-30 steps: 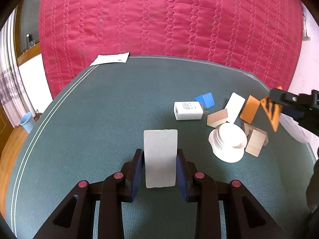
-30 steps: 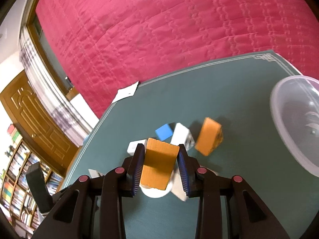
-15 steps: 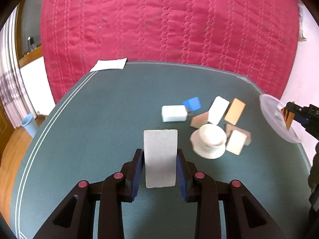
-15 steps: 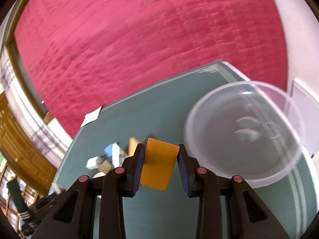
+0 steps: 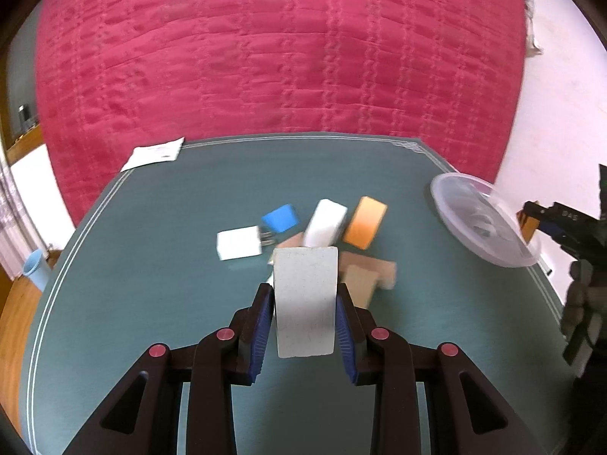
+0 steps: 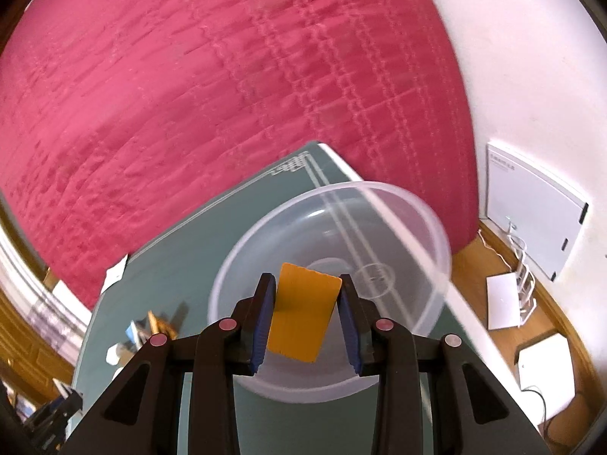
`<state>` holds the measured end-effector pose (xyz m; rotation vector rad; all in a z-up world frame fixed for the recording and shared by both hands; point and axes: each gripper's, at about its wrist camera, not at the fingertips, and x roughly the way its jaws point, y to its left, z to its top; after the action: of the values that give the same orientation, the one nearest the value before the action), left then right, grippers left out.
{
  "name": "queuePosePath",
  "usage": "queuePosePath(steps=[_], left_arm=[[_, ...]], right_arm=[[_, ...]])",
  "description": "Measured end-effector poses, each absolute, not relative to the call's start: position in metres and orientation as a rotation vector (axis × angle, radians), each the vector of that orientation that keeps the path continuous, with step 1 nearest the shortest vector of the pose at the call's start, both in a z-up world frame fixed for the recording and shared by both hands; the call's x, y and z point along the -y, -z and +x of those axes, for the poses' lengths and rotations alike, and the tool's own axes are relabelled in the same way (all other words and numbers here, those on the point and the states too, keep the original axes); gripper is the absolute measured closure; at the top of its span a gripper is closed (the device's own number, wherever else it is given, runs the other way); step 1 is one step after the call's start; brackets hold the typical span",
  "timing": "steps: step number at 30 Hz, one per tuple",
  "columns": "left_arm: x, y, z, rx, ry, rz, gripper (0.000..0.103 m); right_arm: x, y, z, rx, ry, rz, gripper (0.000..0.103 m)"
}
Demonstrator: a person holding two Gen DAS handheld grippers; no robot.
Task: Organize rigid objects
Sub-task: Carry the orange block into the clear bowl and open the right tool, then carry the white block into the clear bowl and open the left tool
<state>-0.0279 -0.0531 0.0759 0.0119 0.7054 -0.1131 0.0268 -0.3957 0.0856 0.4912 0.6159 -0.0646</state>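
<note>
My left gripper (image 5: 305, 295) is shut on a pale grey-white block (image 5: 305, 299) and holds it above the green table (image 5: 151, 284). Behind it lies a pile: a white charger (image 5: 239, 242), a blue block (image 5: 280, 218), a white block (image 5: 325, 222), an orange block (image 5: 365, 221) and tan wooden blocks (image 5: 366, 275). My right gripper (image 6: 305, 295) is shut on an orange block (image 6: 303, 313) and holds it over the clear plastic bowl (image 6: 417, 227). The bowl (image 5: 481, 220) stands at the table's right edge, with the right gripper (image 5: 538, 214) beside it.
A white paper (image 5: 155, 151) lies at the table's far left corner. A red quilted cloth (image 5: 284, 57) hangs behind the table. A blue cup (image 5: 36, 267) stands on the floor at left. White boxes and cables (image 6: 531, 292) lie on the floor at right.
My right gripper has carried the orange block from the pile rightward to above the bowl. My left gripper, still holding the pale block, has swung toward the pile, which now sits behind it.
</note>
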Motion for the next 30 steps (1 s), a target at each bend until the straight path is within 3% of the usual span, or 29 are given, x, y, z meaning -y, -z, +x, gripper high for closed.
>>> queuePosePath(steps=[6, 30], left_arm=[[0.088, -0.086, -0.017, -0.694, 0.181, 0.044, 0.069], [0.229, -0.075, 0.065, -0.731, 0.524, 0.07, 0.069]], right_arm=[[0.405, -0.083, 0.023, -0.589, 0.116, 0.503, 0.062], [0.417, -0.09, 0.001, -0.503, 0.294, 0.512, 0.06]])
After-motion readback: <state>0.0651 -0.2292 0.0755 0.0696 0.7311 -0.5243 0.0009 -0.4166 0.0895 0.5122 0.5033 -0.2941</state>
